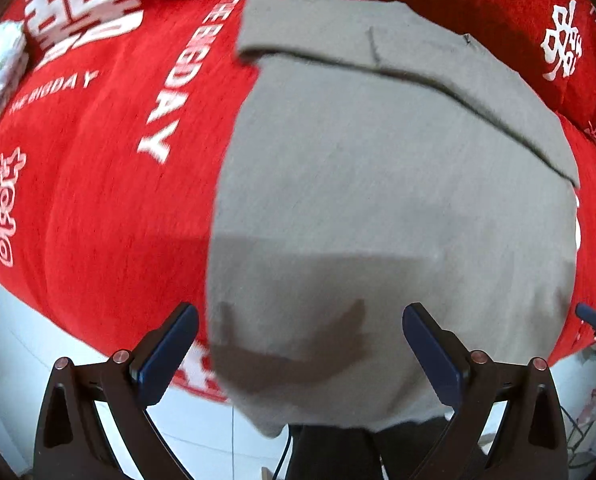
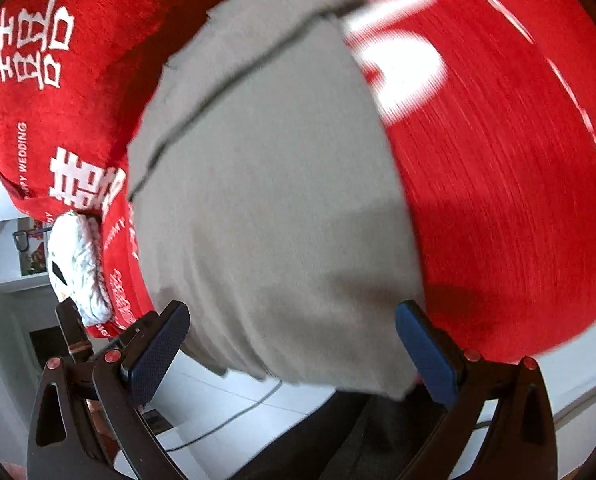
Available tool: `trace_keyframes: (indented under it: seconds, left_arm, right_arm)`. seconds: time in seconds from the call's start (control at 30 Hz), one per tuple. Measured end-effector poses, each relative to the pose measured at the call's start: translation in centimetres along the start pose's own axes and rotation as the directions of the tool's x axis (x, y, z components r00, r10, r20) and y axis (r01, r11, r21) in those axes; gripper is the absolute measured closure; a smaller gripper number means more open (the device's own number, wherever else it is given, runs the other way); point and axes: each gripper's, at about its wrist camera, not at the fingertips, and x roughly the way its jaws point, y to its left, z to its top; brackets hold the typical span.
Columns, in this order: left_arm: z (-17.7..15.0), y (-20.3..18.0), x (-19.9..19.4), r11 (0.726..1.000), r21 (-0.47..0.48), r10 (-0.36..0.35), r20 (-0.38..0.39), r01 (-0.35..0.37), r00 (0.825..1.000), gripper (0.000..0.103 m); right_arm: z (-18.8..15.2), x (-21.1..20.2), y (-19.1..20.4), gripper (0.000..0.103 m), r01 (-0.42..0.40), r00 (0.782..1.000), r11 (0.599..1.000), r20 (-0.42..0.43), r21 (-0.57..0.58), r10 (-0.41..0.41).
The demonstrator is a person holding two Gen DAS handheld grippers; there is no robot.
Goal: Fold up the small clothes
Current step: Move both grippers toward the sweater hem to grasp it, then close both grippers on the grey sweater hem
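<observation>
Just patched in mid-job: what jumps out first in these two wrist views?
A flat grey knit garment fills the middle of both views, its far end folded over, its near edge hanging off the surface. Under it spreads a bright red cover with white printed lettering. Both the left gripper and right gripper hang open at that near edge.

Grey garment [image 1: 378,200] – matt woven cloth with a fine, slightly rough grain, centre of both views. Red cover [image 1: 98,220] under it – napped, plush-looking fabric with flat white printed lettering; white crinkled cloth [image 2: 78,264] at left of the right wrist view. Left gripper [image 1: 300,354] and right gripper [image 2: 292,352]: matt black plastic frames, dark-blue textured pads, small shiny reddish metal pins.
</observation>
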Motion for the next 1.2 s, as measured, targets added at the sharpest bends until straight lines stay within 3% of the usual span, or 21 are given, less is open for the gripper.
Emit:
trace_keyframes:
  seconds: [0.17,0.37,0.6,0.7,0.77,0.8,0.87,0.93,1.03,1.2]
  left_arm:
    - [-3.4,2.8,2.3,1.000,-0.006,-0.022,-0.064,0.022,0.998,0.001]
    - [-5.9,4.2,5.0,0.996,-0.045,-0.081,-0.136,0.076,0.987,0.001]
    - [-7.6,3.1,6.8,0.992,-0.051,-0.124,-0.175,0.117,0.977,0.001]
    - [-8.1,3.0,6.7,0.988,-0.061,-0.151,-0.175,0.142,0.973,0.003]
    - [-8.5,3.1,6.4,0.987,-0.067,-0.159,-0.174,0.149,0.972,0.021]
    - [-8.6,3.1,6.3,0.985,-0.072,-0.170,-0.175,0.160,0.970,0.029]
    - [-9.1,3.3,5.9,0.976,-0.085,-0.211,-0.180,0.198,0.961,0.066]
    - [-9.8,2.5,5.3,0.968,-0.071,-0.252,-0.185,0.243,0.950,0.090]
    - [-9.6,2.5,4.3,0.952,-0.065,-0.307,-0.180,0.300,0.934,0.090]
    - [-8.8,3.1,1.2,0.901,-0.073,-0.433,-0.126,0.427,0.893,0.090]
  right_arm:
    - [-3.4,2.2,-3.0,0.023,0.046,0.997,0.998,-0.067,0.030,-0.044]
    - [-5.4,4.8,-5.5,0.023,0.064,0.987,0.997,-0.146,0.036,-0.059]
    - [-6.5,7.7,-6.4,0.023,0.016,0.980,0.998,-0.200,0.062,-0.003]
    - [-6.9,8.5,-6.5,0.034,-0.013,0.979,0.995,-0.201,0.094,0.032]
    - [-7.3,8.1,-7.1,0.075,-0.007,0.980,0.993,-0.196,0.119,0.031]
    - [-7.4,7.9,-7.0,0.088,-0.017,0.981,0.992,-0.191,0.123,0.041]
    - [-7.8,7.1,-6.9,0.090,-0.057,0.982,0.990,-0.169,0.132,0.079]
    - [-8.1,6.4,-6.2,0.090,-0.104,0.981,0.987,-0.152,0.126,0.123]
    - [-8.0,5.0,-4.8,0.090,-0.191,0.971,0.974,-0.121,0.123,0.205]
    - [-6.9,2.6,-2.0,0.090,-0.320,0.944,0.941,-0.043,0.110,0.327]
